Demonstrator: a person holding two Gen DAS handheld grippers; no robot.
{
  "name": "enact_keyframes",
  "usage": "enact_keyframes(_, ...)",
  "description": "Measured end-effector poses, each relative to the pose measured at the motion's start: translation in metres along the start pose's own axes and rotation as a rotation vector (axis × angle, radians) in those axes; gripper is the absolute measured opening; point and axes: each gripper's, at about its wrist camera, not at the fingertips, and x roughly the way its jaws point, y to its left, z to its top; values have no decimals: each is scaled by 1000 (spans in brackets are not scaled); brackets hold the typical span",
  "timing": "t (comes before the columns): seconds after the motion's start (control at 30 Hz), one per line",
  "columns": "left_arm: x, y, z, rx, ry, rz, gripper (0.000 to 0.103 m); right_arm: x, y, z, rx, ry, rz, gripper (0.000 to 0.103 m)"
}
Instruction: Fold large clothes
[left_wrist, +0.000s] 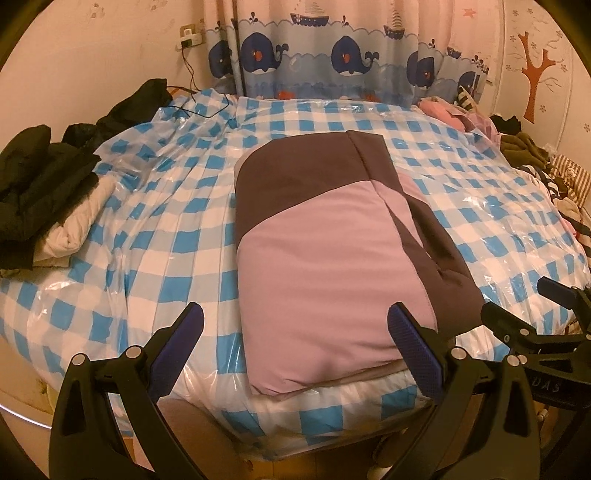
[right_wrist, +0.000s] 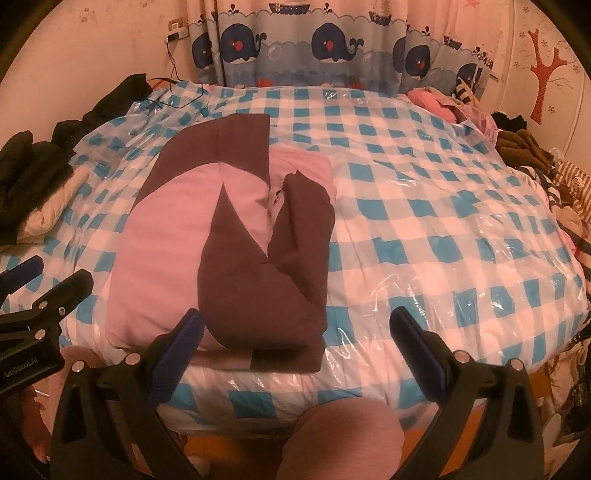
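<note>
A folded pink and dark brown jacket (left_wrist: 325, 236) lies on a bed (left_wrist: 147, 240), with both tools held above the near edge, released and grasping nothing.

The bed wears a blue and white checked cover under clear plastic. The jacket sits near the bed's front edge, one brown sleeve (right_wrist: 295, 236) folded across its pink body. The left tool (left_wrist: 295, 343) hangs spread wide over the jacket's near end; the right tool (right_wrist: 295, 343) is spread wide beside the jacket's right side. Black and white clothes (left_wrist: 44, 199) are heaped at the bed's left edge, more clothes (left_wrist: 524, 147) at the right. A whale-print curtain (left_wrist: 332, 48) hangs behind.
</note>
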Motion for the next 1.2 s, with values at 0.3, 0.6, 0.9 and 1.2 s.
enact_keyframes(0.3, 4, 0, 0, -4, 9, 1, 96, 6, 5, 2, -2, 19, 23, 97)
enact_keyframes(0.6, 6, 0, -1, 1, 16, 0, 96, 10, 6, 1, 0, 47, 33, 97)
enact_keyframes(0.9, 11, 1, -4, 8, 26, -3, 96, 12, 7, -1, 0, 60, 37, 97)
enact_keyframes(1.2, 11, 1, -5, 10, 26, -2, 96, 11, 8, -2, -2, 61, 38, 97)
